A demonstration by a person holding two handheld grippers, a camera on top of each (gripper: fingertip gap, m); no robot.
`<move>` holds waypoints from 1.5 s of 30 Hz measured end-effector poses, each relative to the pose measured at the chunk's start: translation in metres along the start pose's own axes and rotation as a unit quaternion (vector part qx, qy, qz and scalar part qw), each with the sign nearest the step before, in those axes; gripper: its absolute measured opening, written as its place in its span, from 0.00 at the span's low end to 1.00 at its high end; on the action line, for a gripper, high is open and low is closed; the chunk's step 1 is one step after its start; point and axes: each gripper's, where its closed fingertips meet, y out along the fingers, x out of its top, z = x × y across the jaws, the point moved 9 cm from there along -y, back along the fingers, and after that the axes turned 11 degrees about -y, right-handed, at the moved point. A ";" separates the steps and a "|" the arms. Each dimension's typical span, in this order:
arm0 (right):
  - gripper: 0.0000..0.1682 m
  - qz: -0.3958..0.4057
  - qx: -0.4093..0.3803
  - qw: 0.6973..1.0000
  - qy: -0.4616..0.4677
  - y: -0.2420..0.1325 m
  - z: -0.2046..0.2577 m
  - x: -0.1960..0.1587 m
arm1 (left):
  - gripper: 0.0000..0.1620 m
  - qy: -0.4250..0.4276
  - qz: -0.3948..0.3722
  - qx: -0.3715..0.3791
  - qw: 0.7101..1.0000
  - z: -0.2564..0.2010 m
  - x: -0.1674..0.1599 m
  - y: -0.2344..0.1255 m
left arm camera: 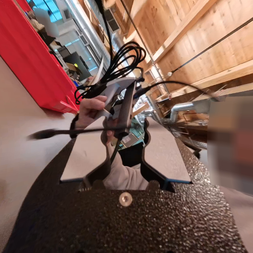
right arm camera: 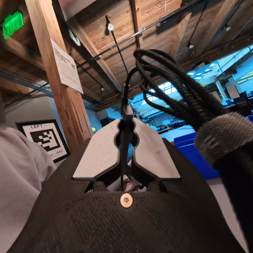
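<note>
My right gripper (right arm camera: 126, 121) is shut on a black cable plug (right arm camera: 128, 111) that stands up between its grey fingers. The cable curves into a coiled black bundle (right arm camera: 171, 82) bound by a grey strap (right arm camera: 221, 136) at the right. In the left wrist view, a hand (left arm camera: 93, 108) holds that right gripper (left arm camera: 119, 84) up, with the coil (left arm camera: 128, 57) above it. My left gripper (left arm camera: 126, 123) is open and points at it. A dark slab-shaped device (left arm camera: 125, 108) with ports and plugged cables shows between my left fingertips; what holds it is unclear. A blurred cable end (left arm camera: 41, 134) crosses in front.
A red bin (left arm camera: 27, 54) stands on the tan table (left arm camera: 20, 150) at the left, a wire basket (left arm camera: 191, 135) at the right. The right wrist view shows a wooden post (right arm camera: 61, 95), a framed marker card (right arm camera: 45, 139) and a blue bin (right arm camera: 191, 153). Tip to tip, the grippers are about 7 cm apart.
</note>
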 end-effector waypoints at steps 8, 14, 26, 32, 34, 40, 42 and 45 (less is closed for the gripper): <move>0.08 0.054 -0.020 0.998 -0.004 -0.001 -0.002 -0.005 | 0.11 -0.059 0.060 -0.034 0.996 0.015 -0.009 0.013; 0.19 0.179 -0.181 0.967 0.016 -0.008 -0.014 -0.010 | 0.05 0.294 0.056 0.254 0.920 0.009 0.003 0.001; 0.20 0.163 -0.180 0.965 0.098 0.005 -0.005 -0.013 | 0.05 0.730 0.099 0.478 0.479 -0.024 0.001 0.019; 0.14 0.086 -0.084 0.988 0.096 0.000 -0.005 -0.012 | 0.08 0.728 0.105 0.437 0.518 -0.030 0.001 0.024; 0.14 0.063 -0.063 0.992 0.089 -0.002 -0.006 -0.008 | 0.19 0.692 0.106 0.394 0.595 -0.037 0.000 0.025; 0.14 0.000 0.019 0.998 0.063 -0.004 0.003 0.004 | 0.28 0.541 0.052 0.267 0.796 -0.046 0.004 0.020; 0.14 -0.020 0.028 0.998 0.058 -0.002 0.006 0.000 | 0.28 0.510 0.034 0.225 0.829 -0.042 0.002 0.020; 0.14 -0.042 0.040 0.996 0.066 -0.003 0.006 -0.007 | 0.22 0.480 0.012 0.164 0.862 -0.039 -0.003 0.022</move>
